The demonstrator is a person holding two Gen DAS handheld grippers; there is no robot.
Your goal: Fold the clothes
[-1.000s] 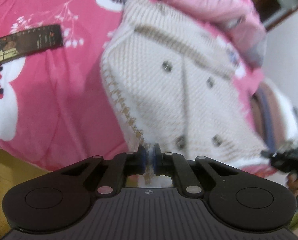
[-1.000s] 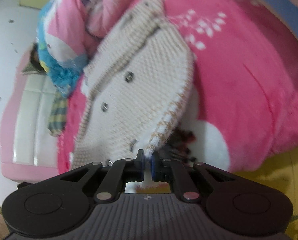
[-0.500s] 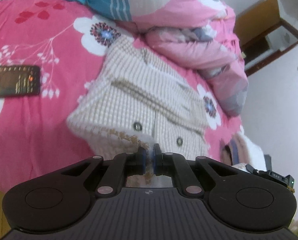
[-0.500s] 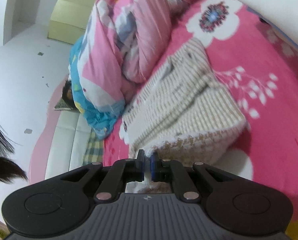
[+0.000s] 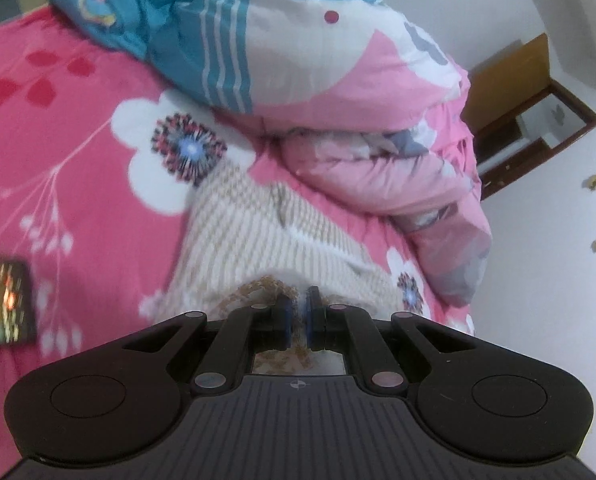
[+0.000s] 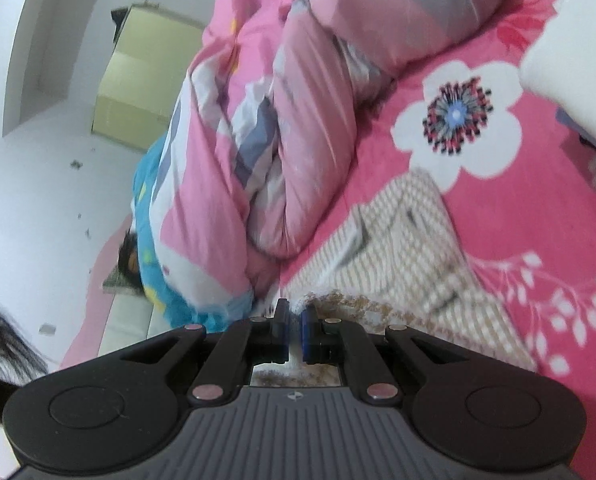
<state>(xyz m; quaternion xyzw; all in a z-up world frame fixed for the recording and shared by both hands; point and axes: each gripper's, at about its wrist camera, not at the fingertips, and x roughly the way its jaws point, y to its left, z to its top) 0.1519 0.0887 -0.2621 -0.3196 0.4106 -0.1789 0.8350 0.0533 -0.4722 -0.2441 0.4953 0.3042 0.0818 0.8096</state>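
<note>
Cardigan (image 5: 282,240), cream knit with tan ribbing and a tan patterned hem, is lying on the pink floral bedsheet (image 5: 58,140), just beside the bunched pink, white and blue quilt (image 5: 338,80). Its near hem is being lifted off the sheet and doubled over toward the collar end. No brand or label is showing on the garment. A dark card (image 5: 2,304) is lying on the sheet to the left in the left wrist view; its print is blurring into streaks and cannot be read.

The left gripper (image 5: 297,312) is clenching the tan hem, with fabric showing between and below its blue pads. The right gripper (image 6: 296,320) is likewise pinching the white and tan hem edge at the other corner (image 6: 338,300).

The lifted fold and the gripper bodies are hiding the cardigan's front and lower part. Motion blur is softening the knit texture. Dark hair is intruding at the lower left edge of the right wrist view.
</note>
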